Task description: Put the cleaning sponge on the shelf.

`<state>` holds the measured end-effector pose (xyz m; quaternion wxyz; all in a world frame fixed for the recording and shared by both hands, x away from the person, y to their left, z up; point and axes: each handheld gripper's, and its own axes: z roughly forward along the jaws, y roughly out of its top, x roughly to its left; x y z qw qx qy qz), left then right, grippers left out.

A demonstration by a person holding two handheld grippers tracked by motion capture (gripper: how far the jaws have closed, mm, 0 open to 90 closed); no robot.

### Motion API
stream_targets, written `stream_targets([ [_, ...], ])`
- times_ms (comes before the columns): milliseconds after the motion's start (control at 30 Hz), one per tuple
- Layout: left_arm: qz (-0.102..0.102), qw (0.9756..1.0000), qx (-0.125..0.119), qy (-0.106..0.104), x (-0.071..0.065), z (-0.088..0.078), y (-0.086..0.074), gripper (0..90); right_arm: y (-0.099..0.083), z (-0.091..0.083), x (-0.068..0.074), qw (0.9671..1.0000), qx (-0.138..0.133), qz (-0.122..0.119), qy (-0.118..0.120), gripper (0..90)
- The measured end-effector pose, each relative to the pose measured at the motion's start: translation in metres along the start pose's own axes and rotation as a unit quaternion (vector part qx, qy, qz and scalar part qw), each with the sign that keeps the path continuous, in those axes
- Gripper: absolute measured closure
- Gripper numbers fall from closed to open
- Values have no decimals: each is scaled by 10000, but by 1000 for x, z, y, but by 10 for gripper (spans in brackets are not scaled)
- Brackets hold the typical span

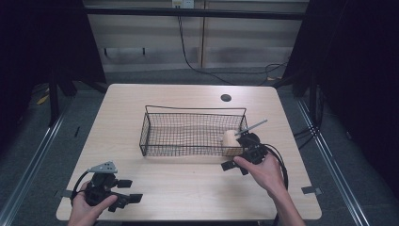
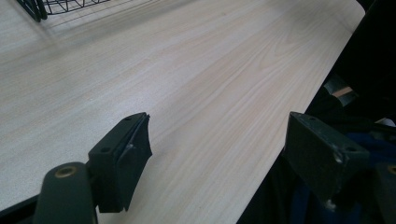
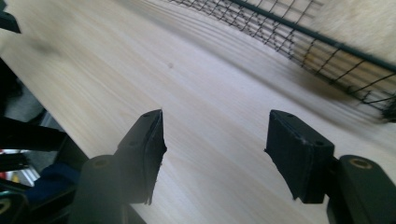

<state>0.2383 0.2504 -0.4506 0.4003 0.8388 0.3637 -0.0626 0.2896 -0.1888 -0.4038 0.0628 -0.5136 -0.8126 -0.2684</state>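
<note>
Desk (image 1: 188, 183): pale wood-grain top with rounded corners; a round dark hole (image 1: 226, 98) near the far edge.

Wire basket (image 1: 155, 136): black mesh, rectangular, standing at the middle of the desk, long side toward the person. Its near wall crosses the top right of the right gripper view (image 3: 289, 37); one corner shows at the top left of the left gripper view (image 2: 32, 7).

Cream block (image 1: 230, 138): pale, rounded, inside the basket at its right end, against the mesh. What it is cannot be told.

Grey rod (image 1: 254, 126): thin, slanting up and to the right from the basket's right end, above the right gripper.

Right gripper (image 3: 215, 149): held in the right hand (image 1: 263, 169), just outside the basket's near right corner; jaws spread wide with bare desk between them, nothing held. The basket wall stands just beyond the jaws.

Left gripper (image 2: 219, 154): held in the left hand (image 1: 87, 205) at the near left corner of the desk, well apart from the basket; jaws spread wide and empty, one over the desktop, the other past the desk edge. A grey three-cornered plate (image 1: 103, 166) sits on top.

Surroundings: grey floor, pale cabinets (image 1: 197, 42) behind the desk, black cables (image 1: 193, 61) trailing on the floor, dark curtains at both sides.
</note>
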Motion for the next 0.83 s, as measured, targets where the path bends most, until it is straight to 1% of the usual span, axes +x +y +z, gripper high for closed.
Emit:
stream_targets([
  [133, 11, 10000, 6, -4, 0, 0, 0, 225, -8, 6, 1, 10000, 31, -11, 15, 379],
  [233, 22, 10000, 22, 2, 0, 0, 0, 225, -13, 9, -1, 10000, 51, -36, -32, 388],
  [267, 20, 10000, 17, 5, 0, 0, 0, 225, -15, 11, -1, 10000, 43, -18, 2, 388],
  [333, 16, 10000, 22, -1, 0, 0, 0, 225, -19, 13, -1, 9999, 81, -68, -54, 389],
  [367, 4, 10000, 14, -9, 0, 0, 0, 225, -21, 14, -2, 9999, 72, -64, 28, 388],
  [433, 3, 10000, 18, 2, 0, 1, 0, 225, -24, 16, -1, 9999, 114, -68, 54, 387],
  [500, 5, 10000, 39, -18, 1, 0, 0, 225, -28, 17, -2, 9999, 75, -61, 127, 388],
  [567, 2, 10000, 41, -33, 1, 0, 0, 225, -32, 19, -2, 9998, 78, -66, 140, 387],
  [633, 13, 10000, 24, -4, 0, 0, 0, 225, -36, 21, -2, 9998, 128, -73, 143, 387],
  [700, 6, 10000, 31, -21, 1, 0, 0, 225, -41, 25, -4, 9997, 52, -91, 205, 387],
  [767, -10, 10000, 12, -15, 1, 0, 0, 225, -44, 28, -5, 9997, 66, -63, 226, 380],
  [833, 4, 10000, 24, -5, 1, 0, 0, 225, -47, 30, -9, 9998, -26, -99, 166, 375],
])
